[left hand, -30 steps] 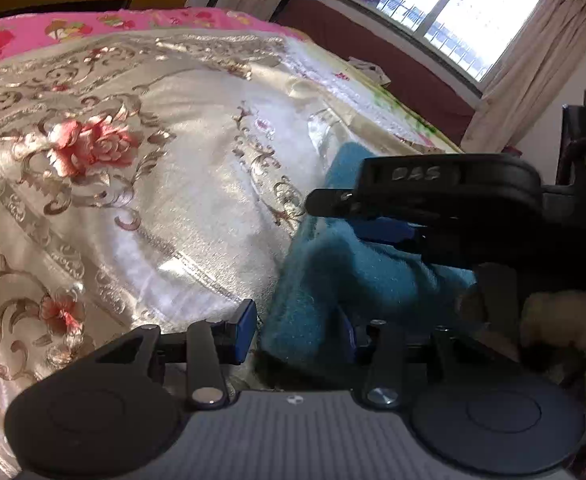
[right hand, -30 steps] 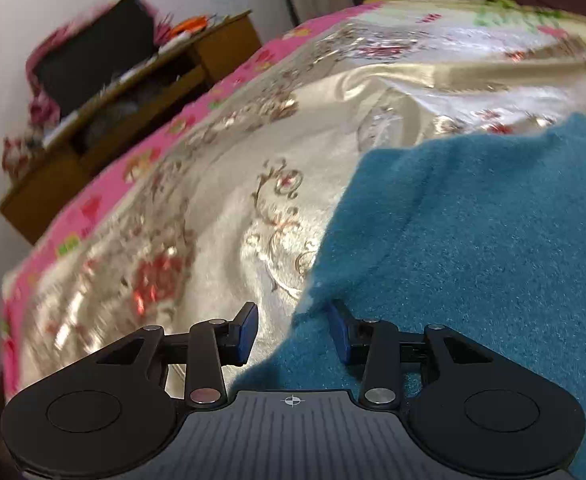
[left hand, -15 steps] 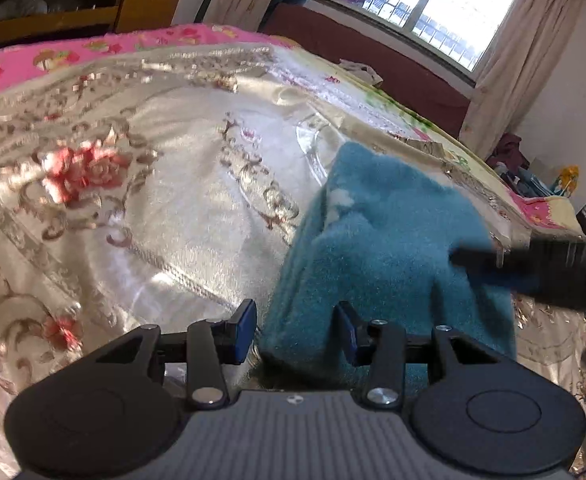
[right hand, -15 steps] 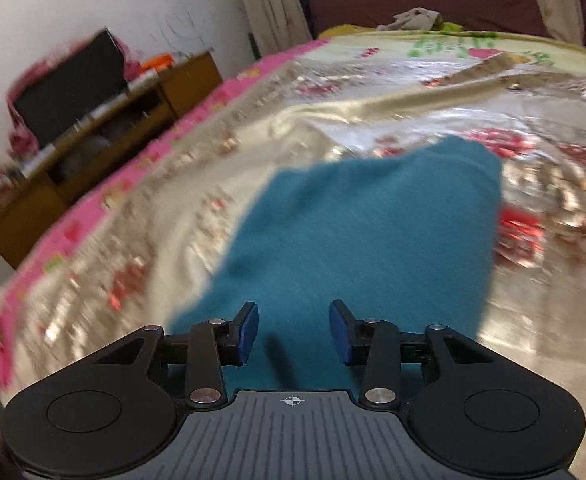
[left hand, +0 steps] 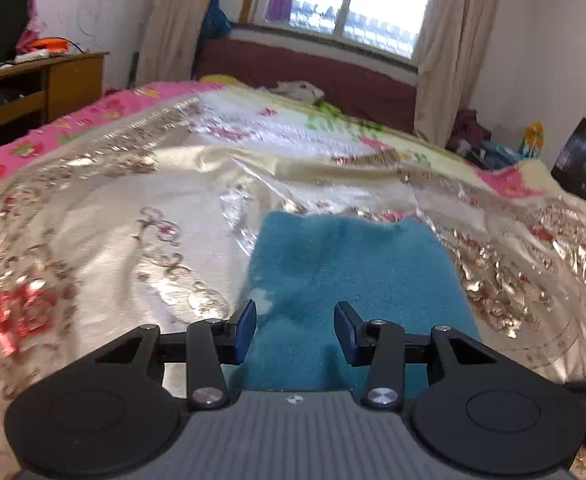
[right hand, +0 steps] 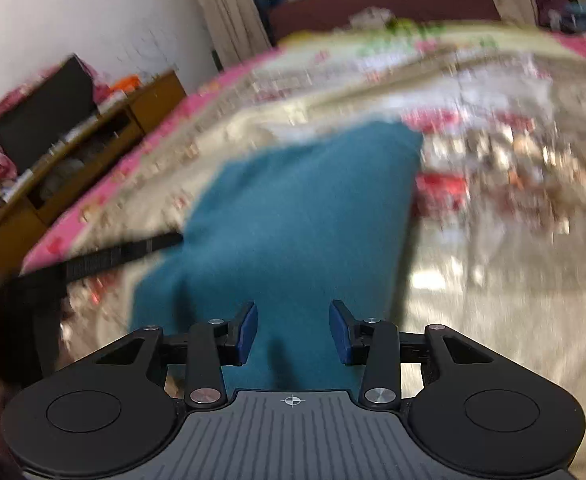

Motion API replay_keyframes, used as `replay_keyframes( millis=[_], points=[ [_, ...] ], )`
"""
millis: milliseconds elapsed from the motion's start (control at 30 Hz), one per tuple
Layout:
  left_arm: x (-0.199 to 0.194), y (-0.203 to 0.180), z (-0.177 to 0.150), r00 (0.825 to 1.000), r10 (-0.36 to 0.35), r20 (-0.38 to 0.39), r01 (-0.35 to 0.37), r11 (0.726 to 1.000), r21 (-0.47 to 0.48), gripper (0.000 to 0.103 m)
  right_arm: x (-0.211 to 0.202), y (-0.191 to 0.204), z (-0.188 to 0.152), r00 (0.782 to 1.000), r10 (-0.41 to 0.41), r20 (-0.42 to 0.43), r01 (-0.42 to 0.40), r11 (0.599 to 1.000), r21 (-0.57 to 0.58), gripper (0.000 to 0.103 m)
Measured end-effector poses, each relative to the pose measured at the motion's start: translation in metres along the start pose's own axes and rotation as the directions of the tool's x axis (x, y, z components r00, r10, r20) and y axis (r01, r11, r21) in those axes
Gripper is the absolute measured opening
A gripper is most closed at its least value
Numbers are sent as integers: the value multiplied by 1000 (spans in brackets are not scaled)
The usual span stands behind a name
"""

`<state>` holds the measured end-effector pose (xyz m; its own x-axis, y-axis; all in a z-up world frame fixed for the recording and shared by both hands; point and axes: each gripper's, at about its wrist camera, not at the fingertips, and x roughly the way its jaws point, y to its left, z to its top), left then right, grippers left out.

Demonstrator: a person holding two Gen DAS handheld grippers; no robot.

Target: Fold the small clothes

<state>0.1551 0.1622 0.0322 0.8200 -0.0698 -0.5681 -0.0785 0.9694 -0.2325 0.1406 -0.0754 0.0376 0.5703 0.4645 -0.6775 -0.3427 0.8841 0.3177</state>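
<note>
A folded teal fleece garment (left hand: 353, 276) lies flat on the shiny floral bedspread (left hand: 133, 216). It also shows in the right wrist view (right hand: 293, 216), blurred. My left gripper (left hand: 295, 332) is open and empty, raised above the garment's near edge. My right gripper (right hand: 293, 332) is open and empty, also above the near end of the garment. Part of the left gripper's black body (right hand: 93, 260) shows at the left of the right wrist view.
A wooden TV stand (left hand: 33, 88) with a dark screen stands left of the bed. A dark red headboard (left hand: 313, 68) and a curtained window (left hand: 353, 4) are at the far end. A light cloth (left hand: 297, 90) lies near the headboard. Clutter (left hand: 489, 144) sits at the right.
Both grippers have pulled back and up from the garment, which now lies folded and free. The right gripper has left the left wrist view.
</note>
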Motion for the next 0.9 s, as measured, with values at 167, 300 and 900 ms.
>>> replay_keyframes(
  millis=[167, 300, 900],
  points=[
    [38, 6, -9, 991, 54, -125, -50, 998, 33, 57, 9, -4, -8, 1000, 3, -20, -3, 1000, -3, 40],
    [35, 4, -5, 991, 62, -122, -57, 998, 38, 58, -1, -10, -5, 1000, 26, -7, -26, 998, 54, 39],
    [-33, -8, -40, 987, 106, -124, -93, 990, 103, 57, -37, -6, -43, 995, -102, -12, 102, 995, 12, 45]
  ],
)
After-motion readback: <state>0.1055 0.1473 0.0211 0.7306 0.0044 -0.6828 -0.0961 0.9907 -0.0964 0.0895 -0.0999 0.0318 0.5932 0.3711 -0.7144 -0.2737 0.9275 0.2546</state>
